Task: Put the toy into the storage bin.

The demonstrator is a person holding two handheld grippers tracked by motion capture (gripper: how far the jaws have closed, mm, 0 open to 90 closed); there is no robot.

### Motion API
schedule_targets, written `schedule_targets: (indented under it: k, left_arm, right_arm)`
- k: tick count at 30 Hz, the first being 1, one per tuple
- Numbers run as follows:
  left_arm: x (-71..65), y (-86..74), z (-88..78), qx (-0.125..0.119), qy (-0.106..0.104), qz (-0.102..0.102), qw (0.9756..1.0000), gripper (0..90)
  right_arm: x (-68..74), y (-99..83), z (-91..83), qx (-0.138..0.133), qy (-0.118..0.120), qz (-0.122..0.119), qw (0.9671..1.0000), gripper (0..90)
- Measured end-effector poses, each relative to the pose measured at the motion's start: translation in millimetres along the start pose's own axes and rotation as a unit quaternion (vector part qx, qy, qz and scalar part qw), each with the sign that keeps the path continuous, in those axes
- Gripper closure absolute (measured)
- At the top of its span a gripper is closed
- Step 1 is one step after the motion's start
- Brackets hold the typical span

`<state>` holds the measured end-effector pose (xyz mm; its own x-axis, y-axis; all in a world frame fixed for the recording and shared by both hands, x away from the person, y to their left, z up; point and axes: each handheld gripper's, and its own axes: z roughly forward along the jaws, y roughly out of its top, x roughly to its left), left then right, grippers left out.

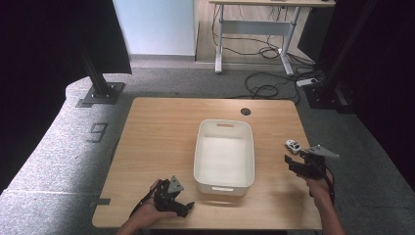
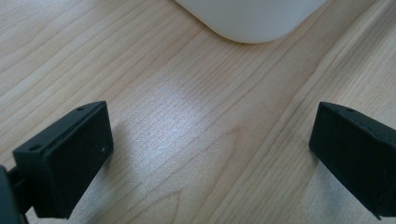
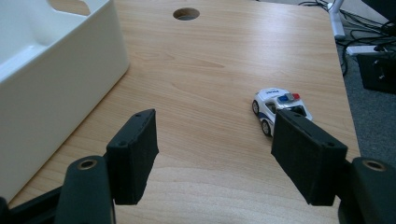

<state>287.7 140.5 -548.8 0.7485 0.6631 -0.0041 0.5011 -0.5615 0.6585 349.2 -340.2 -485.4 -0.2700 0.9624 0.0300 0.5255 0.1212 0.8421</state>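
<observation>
Your right gripper point(image 1: 293, 164) hovers near the right edge of the counter point(image 1: 161, 132), just behind the toy police car point(image 1: 293, 146), which sits on the wood close to that edge, about halfway along it. In the right gripper view the toy police car point(image 3: 279, 108) stands on its wheels just ahead of the gripper's right-hand jaw, which hides part of its rear; the car is not between the jaws, and nothing else is. The jaws of your right gripper point(image 3: 215, 140) stand wide apart over bare wood, holding nothing.

Your left gripper point(image 1: 182, 205) rests low near the front edge of the counter, just beside the front left corner of the white bin point(image 1: 224, 183). In the left gripper view the jaws of your left gripper point(image 2: 212, 149) are spread wide, with only bare wood grain between them, and a rounded corner of the white bin point(image 2: 250, 21) lies a little beyond the tips, not touching them.

The white bin sits at the middle of the counter, its long side running from the front edge toward the far edge, with a handle slot in each end wall. A round cable hole point(image 1: 245, 111) is cut in the counter near the far edge, beyond the bin. The car and the bin lie well apart.
</observation>
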Motion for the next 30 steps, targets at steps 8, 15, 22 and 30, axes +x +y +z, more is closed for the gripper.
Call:
schedule_targets:
  k: [8, 15, 22, 30]
  left_arm:
    - [0.1, -0.1, 0.0, 0.0, -0.001, 0.001, 1.0, 0.0]
    - [0.1, -0.1, 0.0, 0.0, -0.001, 0.001, 1.0, 0.0]
    - [0.0, -0.1, 0.0, 0.0, -0.001, 0.0, 1.0, 0.0]
    - [0.0, -0.1, 0.0, 0.0, -0.001, 0.0, 1.0, 0.0]
  right_arm:
    - [-3.4, -0.4, 0.7, 0.002, -0.004, 0.002, 1.0, 30.8]
    - [-5.7, -1.6, 1.2, 0.004, -0.007, 0.003, 1.0, 30.8]
    - [-6.4, -1.9, 2.7, 0.006, -0.008, 0.003, 0.9999, 30.8]
    - [-7.1, -0.7, 2.9, 0.005, -0.009, 0.002, 0.9999, 30.8]
